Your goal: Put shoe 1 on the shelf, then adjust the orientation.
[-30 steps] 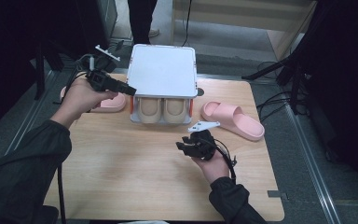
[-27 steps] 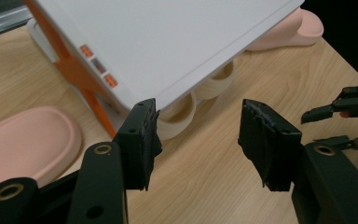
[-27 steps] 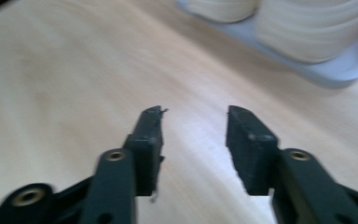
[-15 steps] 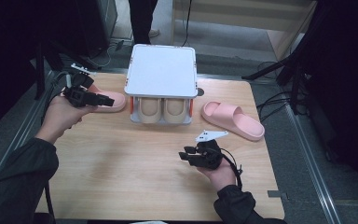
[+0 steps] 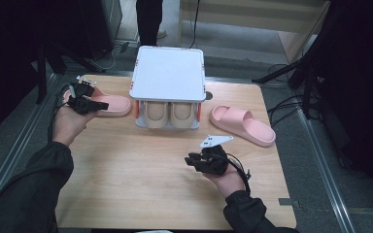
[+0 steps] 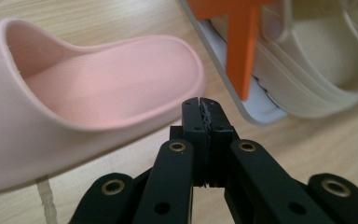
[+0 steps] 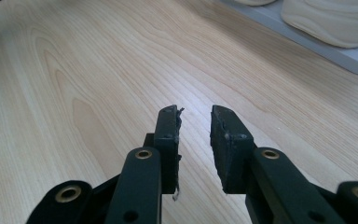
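Since the earlier pictures the left tongs (image 5: 102,104) have drawn back to the left, away from the white rack (image 5: 167,73), and the right tongs (image 5: 190,160) have come lower and nearer to the person, toward the front part of the desk (image 5: 126,184). Now the left tongs hover over the left pink slipper (image 5: 111,104), which lies flat on the desk just beside the left side of the rack. In the left gripper view the two black jaws are pressed together with nothing between them, and their tips stand in front of the rim of this slipper (image 6: 98,88), close to it; whether they touch it cannot be told. The right tongs are held above bare wood, well apart from both slippers, and in the right gripper view the jaws (image 7: 193,128) stand a little apart, with a narrow gap and nothing in it. The right pink slipper (image 5: 243,125) lies on the desk to the right of the rack, turned at an angle. Under the white top of the rack a pair of beige slippers (image 5: 167,114) sits side by side on its lower shelf, between orange posts (image 6: 240,46).
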